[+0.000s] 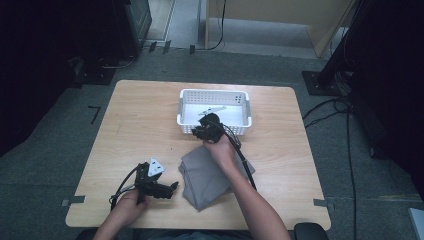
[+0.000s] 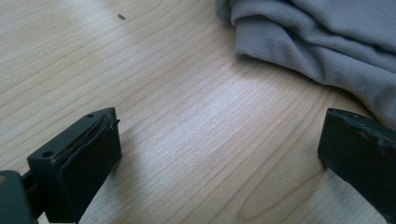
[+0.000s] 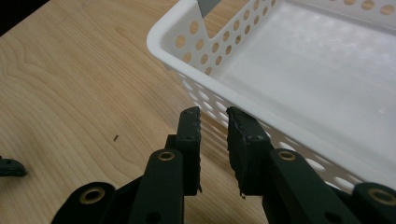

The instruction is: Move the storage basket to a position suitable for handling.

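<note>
Right tool at basket, grey cloth nearby

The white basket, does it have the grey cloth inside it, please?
No, the white basket holds no cloth; the grey cloth lies on the table nearer the person.

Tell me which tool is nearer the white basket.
Right. The right tool sits at the white basket's near wall; the left tool rests far back near the table's front edge, beside the grey cloth.

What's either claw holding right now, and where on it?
Nothing. Left claw open over bare table; right claw has a narrow empty gap, beside the basket.
</note>
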### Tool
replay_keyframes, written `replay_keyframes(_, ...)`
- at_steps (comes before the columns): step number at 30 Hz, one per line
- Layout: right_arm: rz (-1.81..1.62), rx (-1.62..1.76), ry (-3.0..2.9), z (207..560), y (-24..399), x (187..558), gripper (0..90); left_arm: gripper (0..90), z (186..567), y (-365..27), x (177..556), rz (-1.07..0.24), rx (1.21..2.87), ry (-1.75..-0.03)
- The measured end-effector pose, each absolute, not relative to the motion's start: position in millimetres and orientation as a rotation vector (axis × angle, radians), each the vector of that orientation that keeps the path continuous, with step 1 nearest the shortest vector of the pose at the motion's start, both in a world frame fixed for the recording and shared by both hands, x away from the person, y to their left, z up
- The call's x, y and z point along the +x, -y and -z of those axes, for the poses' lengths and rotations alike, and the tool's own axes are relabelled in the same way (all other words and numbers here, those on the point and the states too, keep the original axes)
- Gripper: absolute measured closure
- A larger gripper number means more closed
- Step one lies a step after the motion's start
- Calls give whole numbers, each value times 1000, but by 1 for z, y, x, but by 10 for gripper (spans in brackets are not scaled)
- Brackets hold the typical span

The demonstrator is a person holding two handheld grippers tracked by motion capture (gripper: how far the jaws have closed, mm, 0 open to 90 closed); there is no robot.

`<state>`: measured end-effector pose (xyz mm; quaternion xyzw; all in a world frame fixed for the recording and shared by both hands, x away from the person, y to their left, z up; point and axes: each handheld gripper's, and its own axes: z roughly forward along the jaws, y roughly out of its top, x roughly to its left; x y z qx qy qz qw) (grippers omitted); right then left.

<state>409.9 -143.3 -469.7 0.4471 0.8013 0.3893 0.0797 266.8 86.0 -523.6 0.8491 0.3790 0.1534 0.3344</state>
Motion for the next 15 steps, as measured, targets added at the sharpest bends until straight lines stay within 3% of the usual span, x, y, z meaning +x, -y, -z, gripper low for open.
replay_keyframes(7, -1185, 1320, -2411, 464, 152, 402, 630, 0, 524, -86, 267, -401, 2218, -988)
replay_keyframes(15, -1199, 1283, -2431, 461, 170, 389, 577, 0, 524, -86, 267, -401, 2218, -988)
